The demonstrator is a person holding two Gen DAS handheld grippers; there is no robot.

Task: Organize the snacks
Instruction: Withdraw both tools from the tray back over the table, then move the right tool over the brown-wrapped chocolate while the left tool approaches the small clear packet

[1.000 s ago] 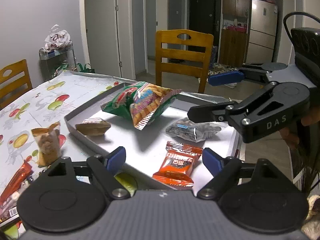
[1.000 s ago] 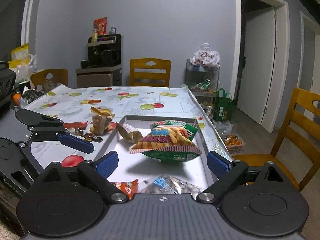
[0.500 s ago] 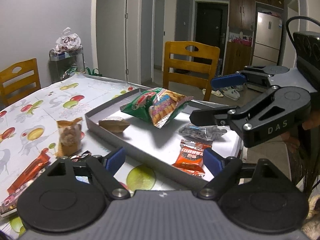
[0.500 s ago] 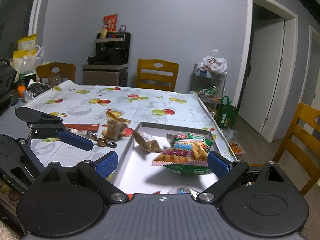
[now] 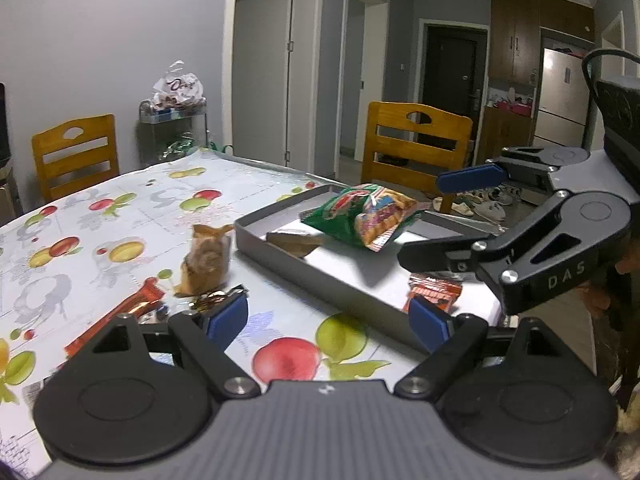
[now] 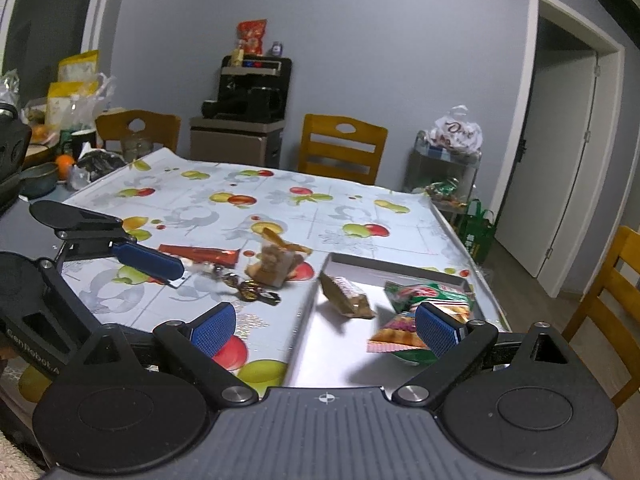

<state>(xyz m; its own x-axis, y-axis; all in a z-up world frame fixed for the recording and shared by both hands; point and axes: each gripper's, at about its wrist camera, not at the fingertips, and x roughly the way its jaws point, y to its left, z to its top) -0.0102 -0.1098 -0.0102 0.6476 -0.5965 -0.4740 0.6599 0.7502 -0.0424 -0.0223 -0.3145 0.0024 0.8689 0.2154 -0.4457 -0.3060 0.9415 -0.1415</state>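
1. My left gripper (image 5: pixel 328 318) hangs over the near edge of the fruit-print plastic tablecloth (image 5: pixel 120 216); its blue-padded jaws are wide apart and opening, with nothing between them.
2. My right gripper (image 6: pixel 323 326) is likewise spread wide and empty, above the near end of the shallow grey metal tray (image 6: pixel 320 354).
3. Just beyond my left pad lies a cluster of small gold-and-dark foil-wrapped candies (image 5: pixel 214 300), and to their left a long orange-red snack bar wrapper (image 5: pixel 120 316), both on the cloth outside the tray.
4. An orange foil sachet (image 5: pixel 434 290) rests in the tray's near corner.
5. A little further stands a clear bag of brown biscuits with a twisted top (image 5: pixel 206 258), on the cloth just beside the tray's wall.
6. Inside the tray lie a tan wrapped wafer packet (image 5: pixel 294 240) and, behind it, a green-and-orange crisp bag (image 5: pixel 360 214).
7. Past the table stand 2 yellow wooden chairs (image 5: pixel 416 142) and, further back, a wire rack bearing a white plastic bag (image 5: pixel 176 88).
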